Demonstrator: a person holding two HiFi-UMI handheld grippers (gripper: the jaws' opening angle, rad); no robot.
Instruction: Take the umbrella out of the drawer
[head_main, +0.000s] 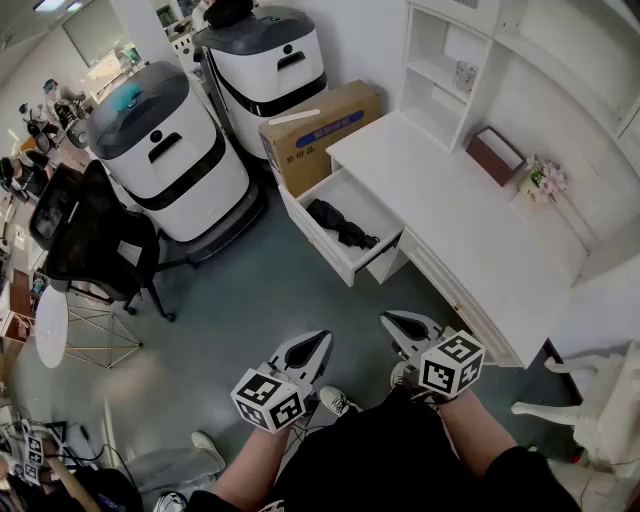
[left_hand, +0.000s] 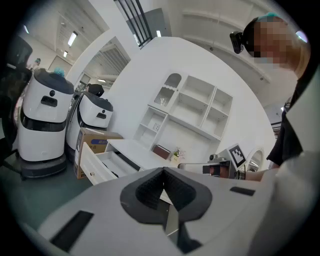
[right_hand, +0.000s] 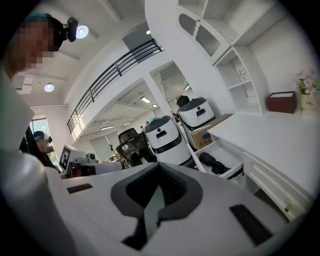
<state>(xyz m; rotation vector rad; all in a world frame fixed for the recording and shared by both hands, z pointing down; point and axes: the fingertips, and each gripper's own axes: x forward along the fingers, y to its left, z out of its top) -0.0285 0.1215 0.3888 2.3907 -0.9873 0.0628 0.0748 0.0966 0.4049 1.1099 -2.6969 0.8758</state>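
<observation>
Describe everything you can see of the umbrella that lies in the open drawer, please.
The umbrella is black and folded, a short, crumpled bundle of what looks like fabric; no handle can be made out. It lies flat on the floor of the open white drawer, slanted across it. The drawer is pulled out from under the white desk. Only the drawer touches the umbrella: the left tool and the right tool are shut, empty and far from it.

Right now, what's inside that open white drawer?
A black folded umbrella lies on the white bottom of the drawer. Nothing else shows there. The drawer's far end runs under the desk, so that part is hidden.
</observation>
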